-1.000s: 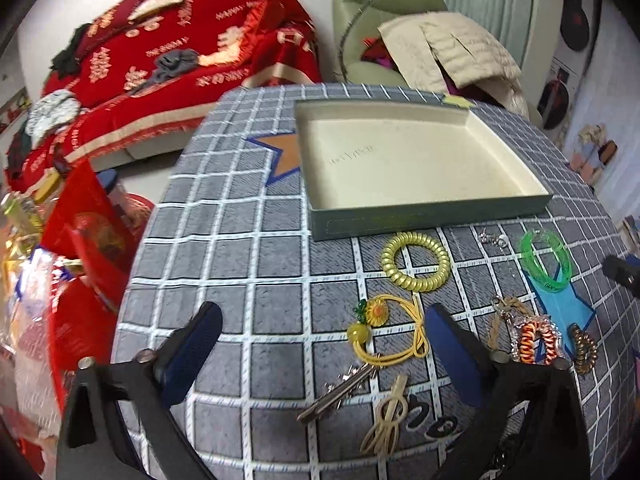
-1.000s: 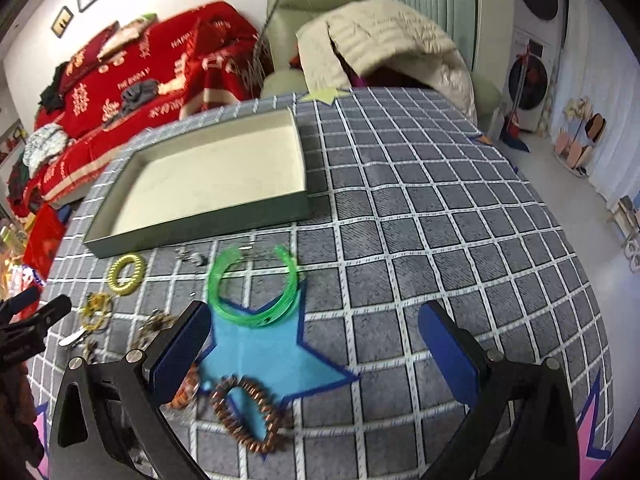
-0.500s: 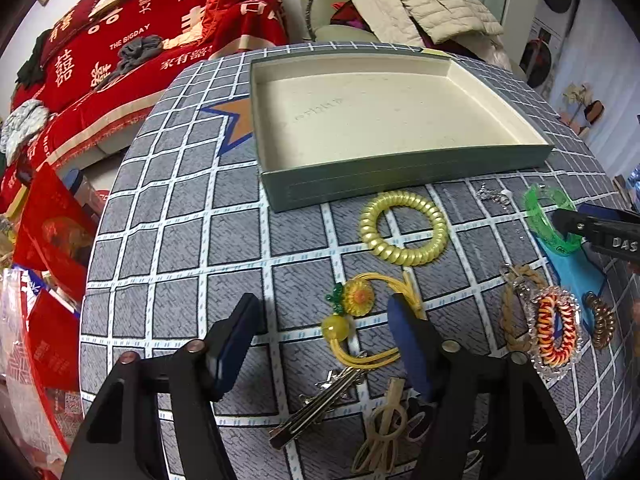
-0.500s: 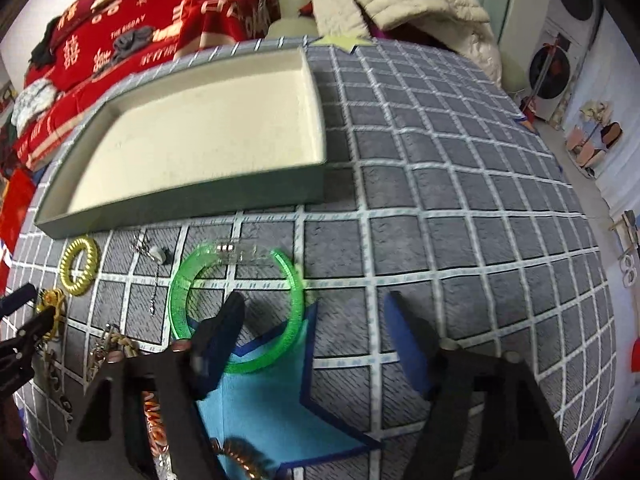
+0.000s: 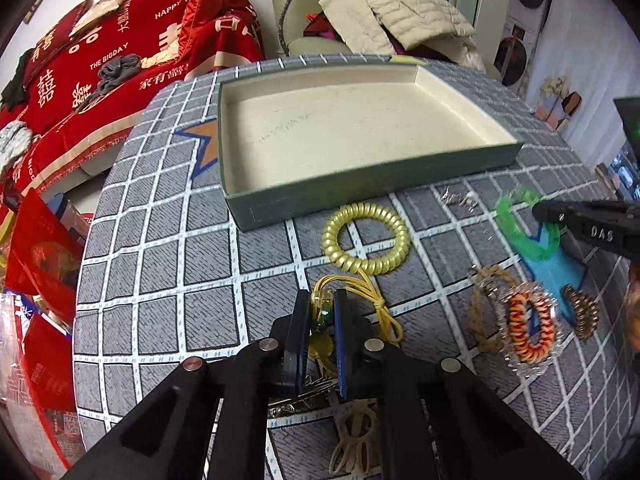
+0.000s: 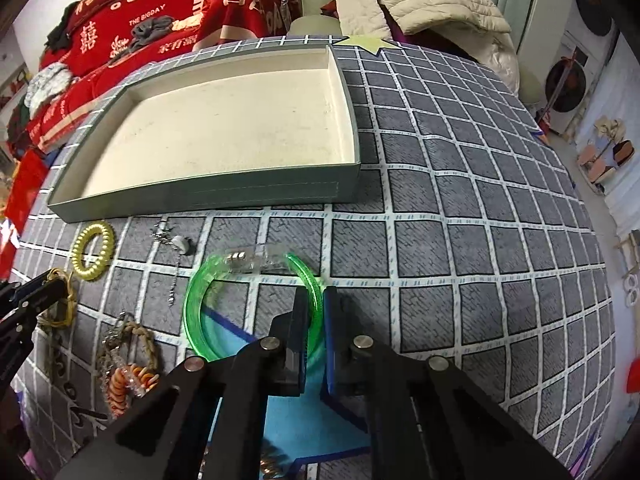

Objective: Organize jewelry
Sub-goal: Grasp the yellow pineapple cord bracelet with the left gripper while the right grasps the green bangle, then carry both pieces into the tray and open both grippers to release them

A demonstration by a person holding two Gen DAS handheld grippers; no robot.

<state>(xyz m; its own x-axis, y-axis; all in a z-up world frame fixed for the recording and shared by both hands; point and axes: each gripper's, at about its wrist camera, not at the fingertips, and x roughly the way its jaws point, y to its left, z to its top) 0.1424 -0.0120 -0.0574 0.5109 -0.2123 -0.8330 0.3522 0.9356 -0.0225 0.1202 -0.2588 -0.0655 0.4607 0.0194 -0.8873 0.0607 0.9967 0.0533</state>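
Note:
My left gripper (image 5: 322, 304) is shut on the yellow cord charm (image 5: 325, 312) with its beads, on the grey checked tablecloth. A yellow coil ring (image 5: 366, 238) lies just beyond it. My right gripper (image 6: 318, 304) is shut on the right side of the green bangle (image 6: 200, 312), whose clear clasp (image 6: 256, 260) faces the tray. The empty cream-lined tray (image 5: 352, 128) (image 6: 224, 128) stands further back. In the left wrist view the right gripper (image 5: 592, 228) reaches in from the right over the green bangle (image 5: 520, 232).
More jewellery lies between the grippers: a braided cord bracelet (image 5: 486, 304), an orange beaded bracelet (image 5: 528, 328), a copper coil (image 5: 584, 312), a small chain with a pendant (image 6: 176, 248), a hair clip and rubber bands (image 5: 352, 436). A red-covered sofa (image 5: 100, 64) stands behind the table.
Both grippers went from wide open to shut. The left closed on the yellow cord charm and the right on the green bangle, each having come down closer to the table.

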